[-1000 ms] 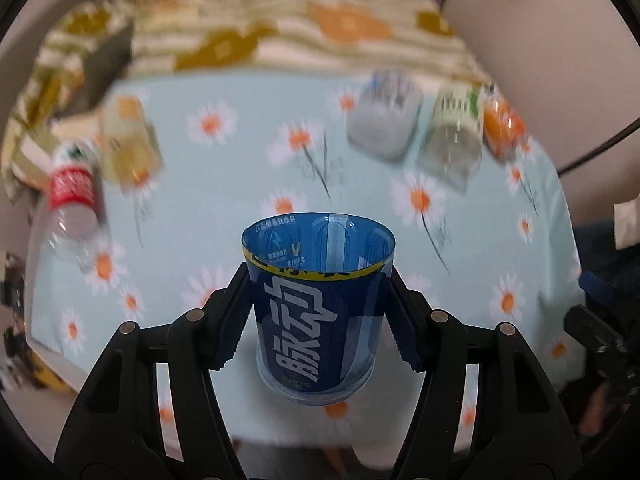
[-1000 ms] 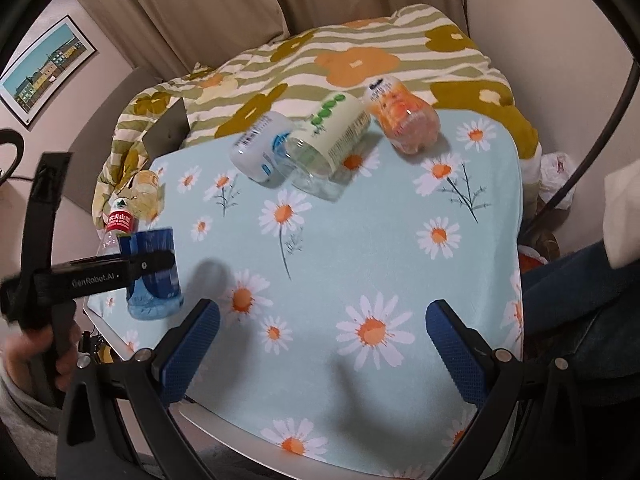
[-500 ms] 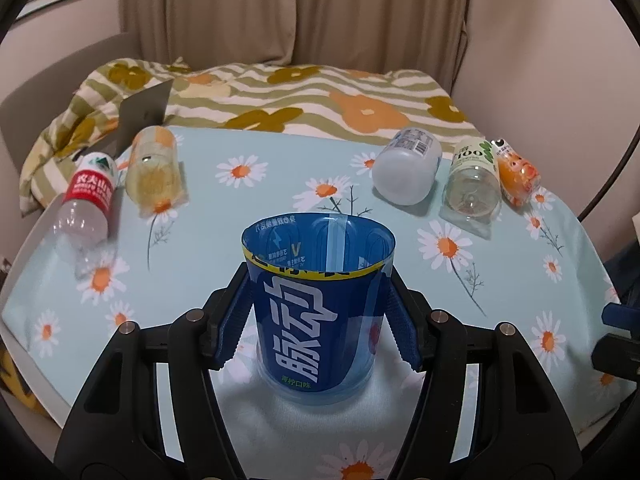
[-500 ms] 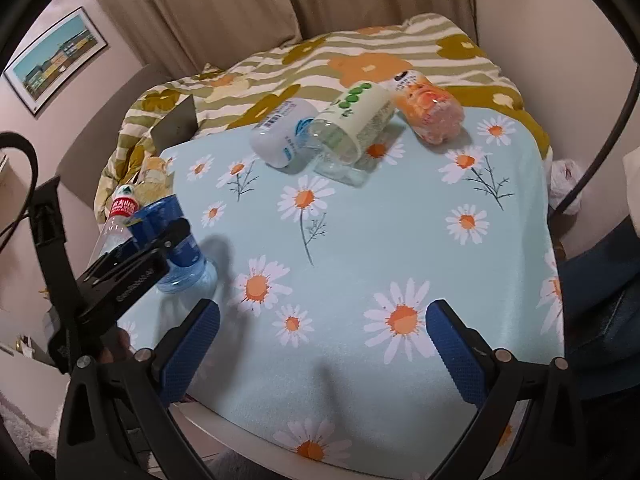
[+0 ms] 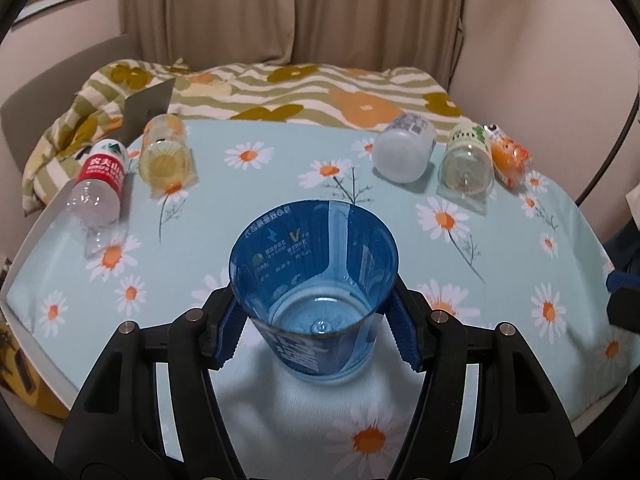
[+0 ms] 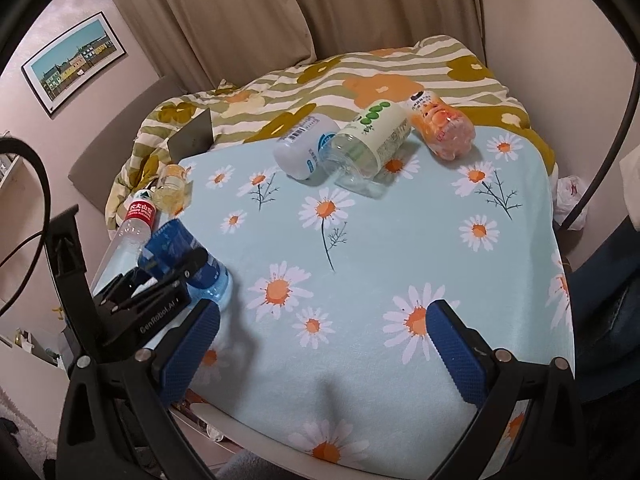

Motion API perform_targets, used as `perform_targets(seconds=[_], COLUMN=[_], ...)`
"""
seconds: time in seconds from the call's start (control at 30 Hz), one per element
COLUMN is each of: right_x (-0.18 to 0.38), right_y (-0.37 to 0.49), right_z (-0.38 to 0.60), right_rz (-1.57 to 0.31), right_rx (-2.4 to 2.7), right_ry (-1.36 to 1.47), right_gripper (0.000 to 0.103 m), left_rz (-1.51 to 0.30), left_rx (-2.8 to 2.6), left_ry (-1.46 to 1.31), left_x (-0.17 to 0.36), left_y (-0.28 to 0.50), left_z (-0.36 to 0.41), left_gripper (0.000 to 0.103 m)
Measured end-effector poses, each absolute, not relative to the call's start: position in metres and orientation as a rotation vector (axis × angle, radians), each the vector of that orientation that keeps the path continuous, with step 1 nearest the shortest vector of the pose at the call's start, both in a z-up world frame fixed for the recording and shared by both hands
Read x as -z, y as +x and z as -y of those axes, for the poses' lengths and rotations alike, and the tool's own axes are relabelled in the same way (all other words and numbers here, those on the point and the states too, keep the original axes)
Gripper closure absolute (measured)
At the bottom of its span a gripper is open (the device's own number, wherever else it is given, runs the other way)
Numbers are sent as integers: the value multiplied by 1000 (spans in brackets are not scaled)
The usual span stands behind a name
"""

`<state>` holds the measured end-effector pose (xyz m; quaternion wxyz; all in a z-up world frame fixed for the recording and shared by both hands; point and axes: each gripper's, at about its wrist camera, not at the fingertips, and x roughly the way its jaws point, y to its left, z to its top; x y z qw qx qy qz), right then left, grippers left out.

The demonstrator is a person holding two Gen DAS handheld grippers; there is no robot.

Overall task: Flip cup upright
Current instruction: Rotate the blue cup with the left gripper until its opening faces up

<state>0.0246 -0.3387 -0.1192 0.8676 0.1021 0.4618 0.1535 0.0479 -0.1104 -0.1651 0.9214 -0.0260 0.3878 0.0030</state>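
Observation:
A clear blue plastic cup [image 5: 314, 280] with white lettering stands mouth up near the table's front edge, its top leaning toward the camera and its base on the daisy cloth. My left gripper [image 5: 316, 330] is shut on the cup, a blue pad on each side. The right wrist view shows the cup [image 6: 182, 258] at the left edge of the table in that gripper, leaning left. My right gripper [image 6: 322, 350] is open and empty above the table's near edge.
Lying on the light blue daisy tablecloth [image 5: 280, 184]: a red-labelled water bottle [image 5: 98, 186] and a yellowish bottle [image 5: 164, 154] at the left, and a white bottle [image 5: 402, 152], a green-labelled bottle [image 5: 466, 162] and an orange bottle [image 5: 510, 156] at the back right. A striped flowered blanket [image 5: 280, 92] lies behind.
The left gripper has tilted with the cup, so I now look down into its mouth instead of at its side. The cup's base has come down onto the cloth.

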Motion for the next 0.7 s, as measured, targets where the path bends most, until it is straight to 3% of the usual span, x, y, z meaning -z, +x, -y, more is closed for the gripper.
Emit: perform_targets(seconds=[0.6,0.63,0.67,0.7], right_x=[111,111,110,109], right_y=[8,7,6,4], right_z=[334,334,334,335], right_rz=[-947,-944,-942,-937], right_rx=[-206,-203,-199,-194], right_ry=[143,143,143,146], right_gripper=[0,0,0,0], left_rz=[-865,-865,-864,-860], left_rx=[59,62,64,64], left_ry=[26,32,35,38], left_x=[171,171,170,170], left_y=[42,42,42,42], left_z=[123,124,124,124], left_gripper=[36,31,16,8])
